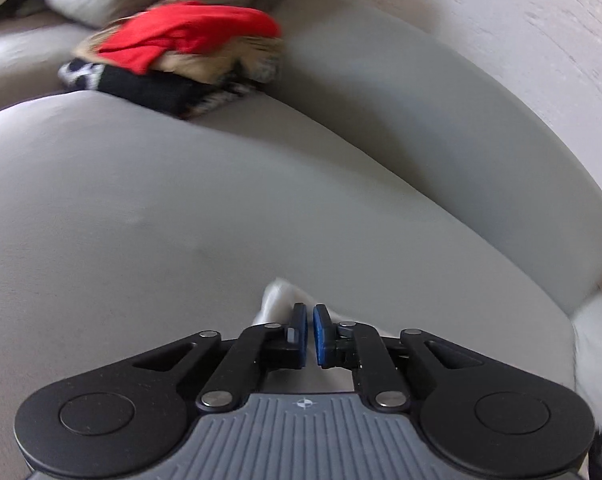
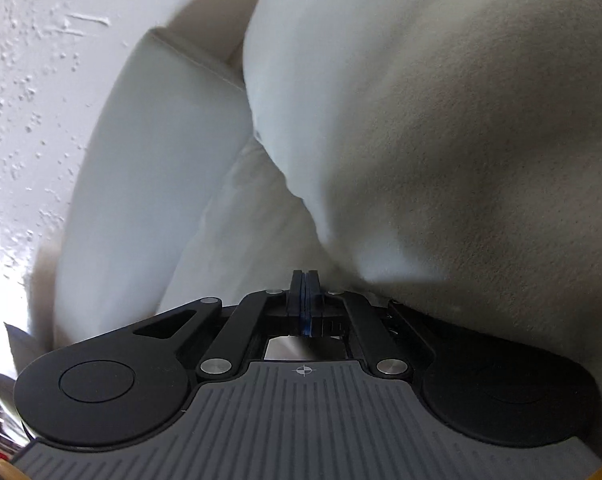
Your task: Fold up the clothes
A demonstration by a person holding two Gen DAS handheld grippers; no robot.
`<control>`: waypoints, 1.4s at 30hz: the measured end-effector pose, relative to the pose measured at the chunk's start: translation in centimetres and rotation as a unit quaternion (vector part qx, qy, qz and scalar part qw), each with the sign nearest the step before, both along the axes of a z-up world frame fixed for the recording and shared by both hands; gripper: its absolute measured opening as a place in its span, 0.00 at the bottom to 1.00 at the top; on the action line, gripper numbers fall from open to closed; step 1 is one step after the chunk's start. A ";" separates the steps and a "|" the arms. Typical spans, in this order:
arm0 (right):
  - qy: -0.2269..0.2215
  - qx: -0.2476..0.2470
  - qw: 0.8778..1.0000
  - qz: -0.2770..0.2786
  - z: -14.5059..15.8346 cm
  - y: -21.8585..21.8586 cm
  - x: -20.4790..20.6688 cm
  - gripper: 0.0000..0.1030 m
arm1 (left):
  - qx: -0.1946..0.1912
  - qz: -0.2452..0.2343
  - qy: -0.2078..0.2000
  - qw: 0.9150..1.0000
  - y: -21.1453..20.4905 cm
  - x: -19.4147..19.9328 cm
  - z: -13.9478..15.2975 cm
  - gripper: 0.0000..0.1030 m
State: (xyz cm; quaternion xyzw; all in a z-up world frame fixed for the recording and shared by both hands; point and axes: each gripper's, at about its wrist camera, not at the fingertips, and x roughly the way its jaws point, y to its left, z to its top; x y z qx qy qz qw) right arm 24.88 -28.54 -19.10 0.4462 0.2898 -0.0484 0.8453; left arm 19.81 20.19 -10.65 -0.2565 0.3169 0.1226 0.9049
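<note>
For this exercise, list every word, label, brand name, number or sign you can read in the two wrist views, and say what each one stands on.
No readable words, brands or numbers in either view.
Crosshair sign, no lettering: on the grey ribbed body behind the left tongs and the right tongs.
White pattern on the black garment: too blurred to tell whether it is lettering.

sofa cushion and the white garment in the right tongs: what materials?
Sofa cushion: looks like smooth leather or faux leather, pale grey, matte with a soft sheen and no visible weave; which of the two is unclear. White garment: soft fabric, seemingly fleece or brushed knit, given its fuzzy napped surface and limp drape.
</note>
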 end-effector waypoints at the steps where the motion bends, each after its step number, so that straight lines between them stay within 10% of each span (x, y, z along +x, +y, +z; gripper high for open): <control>1: 0.002 -0.014 1.000 0.001 0.6 0.5 -0.1 0.02 | 0.001 0.007 -0.001 1.000 0.1 0.1 0.1 0.09; 9: -0.023 -0.078 0.995 0.056 8.7 4.0 -7.4 0.34 | 0.068 -0.055 0.006 0.996 -4.8 -5.3 7.4 0.34; 13: -0.014 -0.122 0.986 0.109 11.4 4.7 -12.6 0.34 | 0.096 -0.131 0.018 0.987 -7.4 -10.3 9.8 0.42; 22: 0.035 -0.295 0.926 0.235 9.5 10.1 -18.0 0.28 | 0.172 -0.203 0.073 0.961 -14.0 -16.8 7.5 0.44; 32: 0.071 -0.184 0.955 0.219 9.8 6.3 -23.6 0.34 | 0.204 -0.248 0.143 0.936 -15.4 -17.8 5.6 0.46; 34: 0.079 -0.162 0.960 0.215 9.9 5.5 -24.7 0.55 | 0.211 -0.251 0.150 0.933 -15.7 -18.3 5.9 0.47; 42: 0.051 0.019 0.984 0.167 8.1 1.5 -26.0 0.59 | 0.197 -0.240 0.113 0.944 -17.2 -18.6 6.5 0.53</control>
